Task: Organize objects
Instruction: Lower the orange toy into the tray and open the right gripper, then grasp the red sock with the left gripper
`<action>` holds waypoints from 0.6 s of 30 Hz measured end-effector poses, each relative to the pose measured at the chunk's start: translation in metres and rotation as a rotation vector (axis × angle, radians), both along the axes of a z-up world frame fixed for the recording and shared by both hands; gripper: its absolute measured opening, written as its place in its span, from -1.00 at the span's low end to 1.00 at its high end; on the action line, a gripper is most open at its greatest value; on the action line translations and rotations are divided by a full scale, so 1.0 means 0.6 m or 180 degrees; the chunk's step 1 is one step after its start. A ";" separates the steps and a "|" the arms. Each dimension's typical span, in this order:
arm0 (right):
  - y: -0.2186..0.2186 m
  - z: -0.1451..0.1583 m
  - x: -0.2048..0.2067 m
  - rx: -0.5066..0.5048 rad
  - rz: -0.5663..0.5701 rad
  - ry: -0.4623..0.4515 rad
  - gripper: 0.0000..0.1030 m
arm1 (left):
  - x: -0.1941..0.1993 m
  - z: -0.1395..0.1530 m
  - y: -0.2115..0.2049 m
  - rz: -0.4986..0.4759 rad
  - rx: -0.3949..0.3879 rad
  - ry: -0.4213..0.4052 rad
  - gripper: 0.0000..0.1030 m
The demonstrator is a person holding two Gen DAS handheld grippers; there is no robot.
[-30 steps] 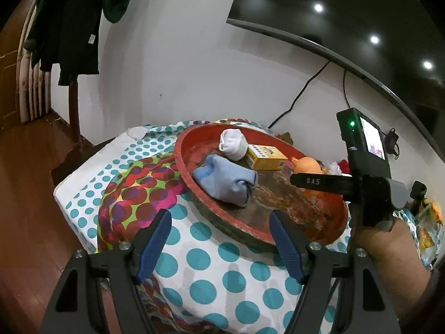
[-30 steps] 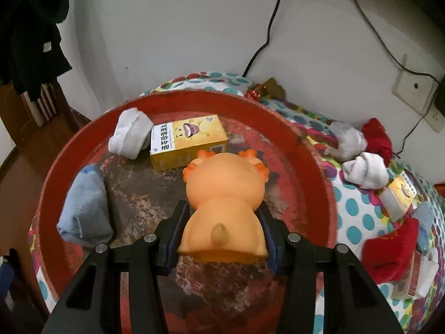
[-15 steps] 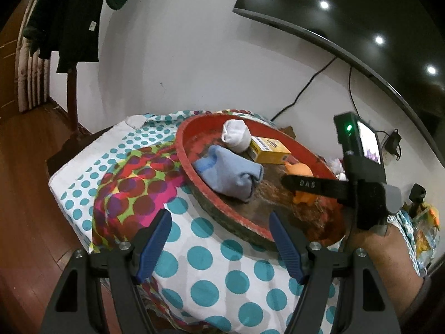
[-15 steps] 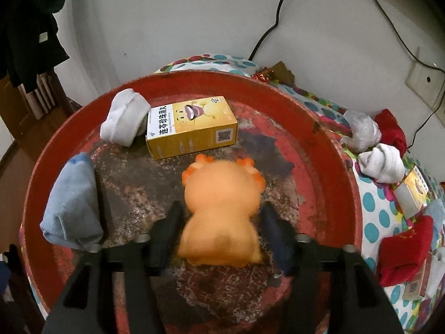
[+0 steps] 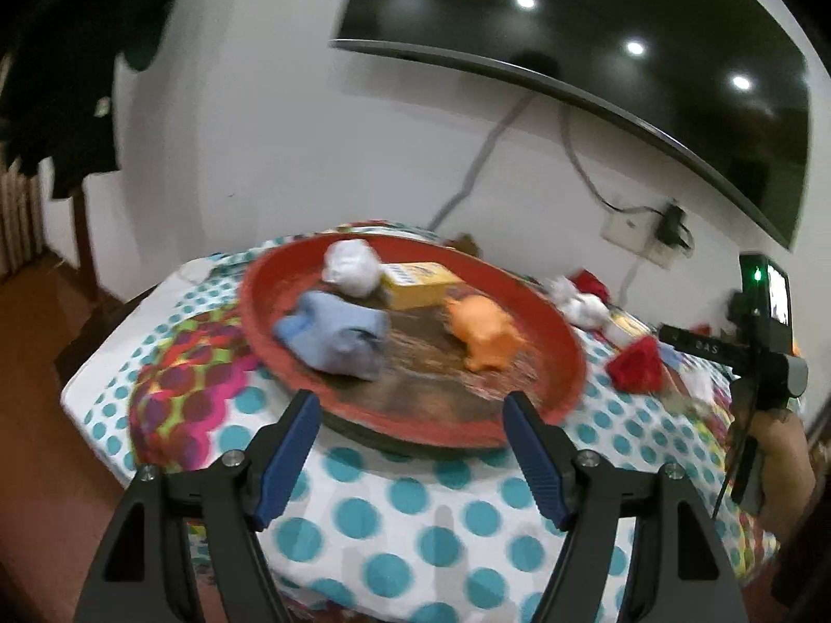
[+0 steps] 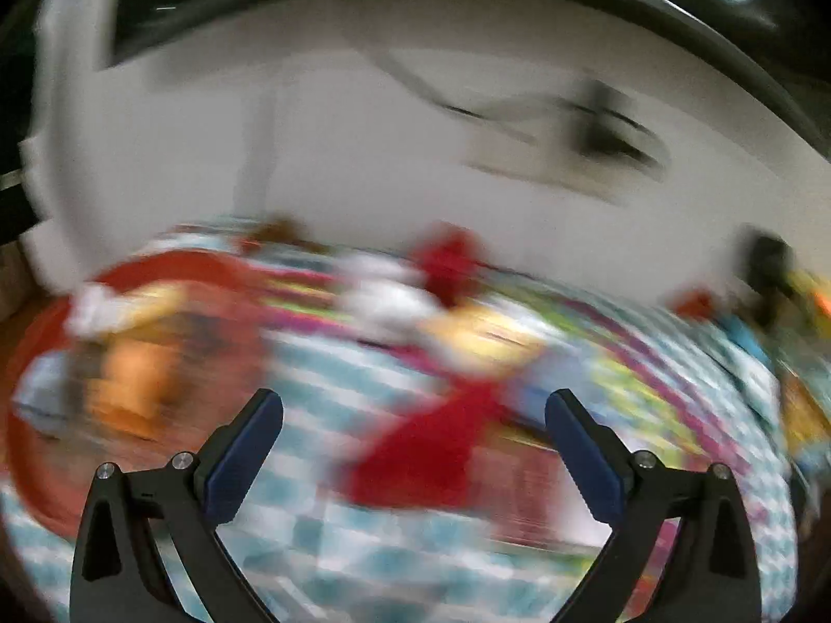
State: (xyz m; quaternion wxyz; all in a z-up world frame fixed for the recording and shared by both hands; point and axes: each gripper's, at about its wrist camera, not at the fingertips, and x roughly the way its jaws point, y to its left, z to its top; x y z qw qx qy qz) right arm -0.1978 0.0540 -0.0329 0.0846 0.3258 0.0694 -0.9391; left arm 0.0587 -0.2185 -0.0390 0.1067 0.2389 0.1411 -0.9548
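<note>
Right gripper (image 6: 413,446) empty, jaws apart, between picks; left gripper (image 5: 410,441) also apart, hovering off the tray's near rim.

The toy (image 5: 480,329) sits in the red tray (image 5: 550,332) with a blue sock (image 5: 332,335), white sock (image 5: 350,267) and box (image 5: 420,283). Next likely pick: the red sock (image 6: 431,462) on the cloth right of the tray, just ahead of the right gripper, though that view is blurred. More socks lie behind it; nothing blocks it.

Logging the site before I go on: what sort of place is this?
Most likely a home living room or bedroom: a wall-mounted television, a polka-dot cloth over the table, dark clothes hanging at left, and socks like the blue sock in a red tray.
</note>
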 end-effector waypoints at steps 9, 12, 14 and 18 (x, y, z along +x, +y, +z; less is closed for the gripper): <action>0.262 -0.059 -0.033 -0.0804 -0.0927 -0.0347 0.97 | -0.052 0.000 0.162 -0.0722 -0.0445 -0.0042 0.45; 0.281 -0.061 -0.026 -0.0928 -0.0987 -0.0412 0.97 | -0.095 0.012 0.220 -0.1002 -0.0533 -0.0056 0.45; 0.285 -0.065 -0.029 -0.0931 -0.1050 -0.0446 0.97 | -0.140 0.018 0.256 -0.1163 -0.0575 -0.0126 0.45; 0.283 -0.064 -0.025 -0.0971 -0.0991 -0.0454 0.97 | -0.232 0.022 0.308 -0.1253 -0.0625 -0.0274 0.45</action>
